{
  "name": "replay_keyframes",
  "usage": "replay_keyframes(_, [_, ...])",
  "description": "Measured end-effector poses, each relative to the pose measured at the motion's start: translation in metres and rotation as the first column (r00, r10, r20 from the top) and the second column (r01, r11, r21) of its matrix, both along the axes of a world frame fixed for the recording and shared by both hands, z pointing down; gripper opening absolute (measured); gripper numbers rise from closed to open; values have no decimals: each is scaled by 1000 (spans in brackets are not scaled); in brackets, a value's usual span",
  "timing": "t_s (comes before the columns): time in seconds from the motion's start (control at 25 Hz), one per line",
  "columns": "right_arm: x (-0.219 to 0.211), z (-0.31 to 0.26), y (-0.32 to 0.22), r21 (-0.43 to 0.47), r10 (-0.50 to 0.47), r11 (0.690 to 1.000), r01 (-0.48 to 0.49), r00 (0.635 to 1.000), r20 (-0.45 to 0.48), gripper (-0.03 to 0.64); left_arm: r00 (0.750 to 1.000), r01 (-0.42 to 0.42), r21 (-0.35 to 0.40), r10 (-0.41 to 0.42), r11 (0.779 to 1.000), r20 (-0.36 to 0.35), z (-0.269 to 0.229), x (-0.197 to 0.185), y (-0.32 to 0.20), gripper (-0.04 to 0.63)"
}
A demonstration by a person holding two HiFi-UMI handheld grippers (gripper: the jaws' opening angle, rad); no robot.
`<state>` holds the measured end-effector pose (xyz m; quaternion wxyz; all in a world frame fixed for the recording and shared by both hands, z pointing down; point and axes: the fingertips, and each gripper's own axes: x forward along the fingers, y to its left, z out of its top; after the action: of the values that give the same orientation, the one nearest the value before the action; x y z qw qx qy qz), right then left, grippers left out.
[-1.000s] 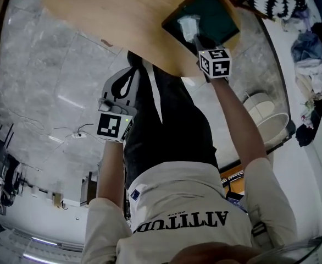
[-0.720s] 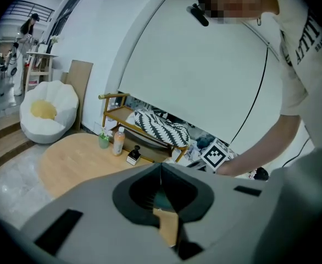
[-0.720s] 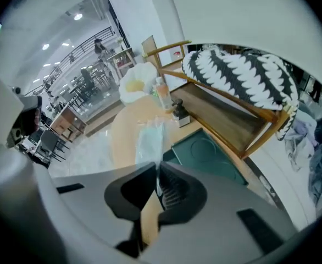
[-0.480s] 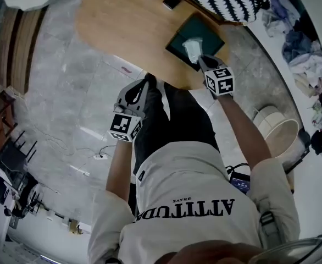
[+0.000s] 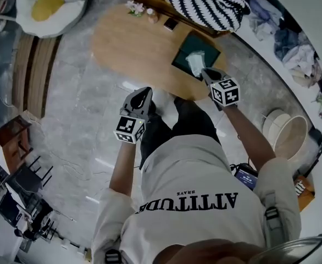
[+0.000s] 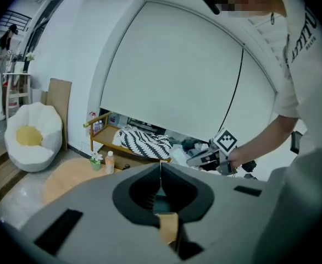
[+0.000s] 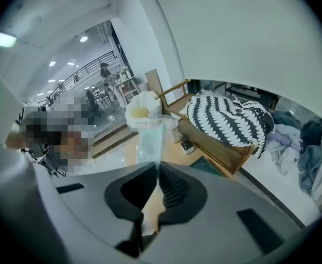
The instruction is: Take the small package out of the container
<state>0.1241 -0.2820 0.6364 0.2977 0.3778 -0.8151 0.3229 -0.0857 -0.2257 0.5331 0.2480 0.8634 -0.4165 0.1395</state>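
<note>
My right gripper (image 5: 205,73) is shut on a small clear plastic package (image 5: 194,64). In the head view the package hangs over the near edge of the dark green container (image 5: 184,52), which sits on the oval wooden table (image 5: 133,43). Seen from the right gripper view, the package (image 7: 150,139) sticks up from between the shut jaws of the right gripper (image 7: 159,166), with the container (image 7: 206,166) far below. My left gripper (image 5: 140,98) hangs off the table's near edge, above the floor. Its jaws (image 6: 160,166) are shut with nothing in them. The left gripper view also catches the right gripper (image 6: 205,159).
A black-and-white striped cushion (image 5: 202,4) lies on a wooden bench behind the table. A white beanbag with a yellow centre (image 5: 48,4) stands at far left. A bottle and a small plant (image 5: 136,7) and a phone (image 5: 171,23) are on the table. Round baskets (image 5: 284,133) stand right.
Both grippers have risen well above the table, which now looks smaller and farther away. The package has come up with the right gripper, out of the container.
</note>
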Motion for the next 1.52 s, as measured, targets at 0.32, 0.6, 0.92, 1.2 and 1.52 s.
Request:
replay_keyframes(0.32, [-38,-55,34,81,126,989,-126,992,11,31,995,-100,27,101,995,-16,-32,-57,34,23])
replay_keyframes(0.6, [-70,-100,60,149,206,966,-211,977,48,31,986,-160,82,163,984,-29,-56,-94,51,23])
replay_keyframes(0.92, [-90,-151,104,240,300,920,-309,951,72,31,969,-236,164,245,958,-37,-90,-124,61,23])
replay_keyframes(1.2, [-84,-181,155,287,395,868,-406,913,97,31,951,-293,203,307,934,-40,-111,-130,68,23])
replay_keyframes(1.52, [-60,-220,206,320,443,827,-463,886,136,31,931,-347,222,363,911,-35,-137,-107,89,23])
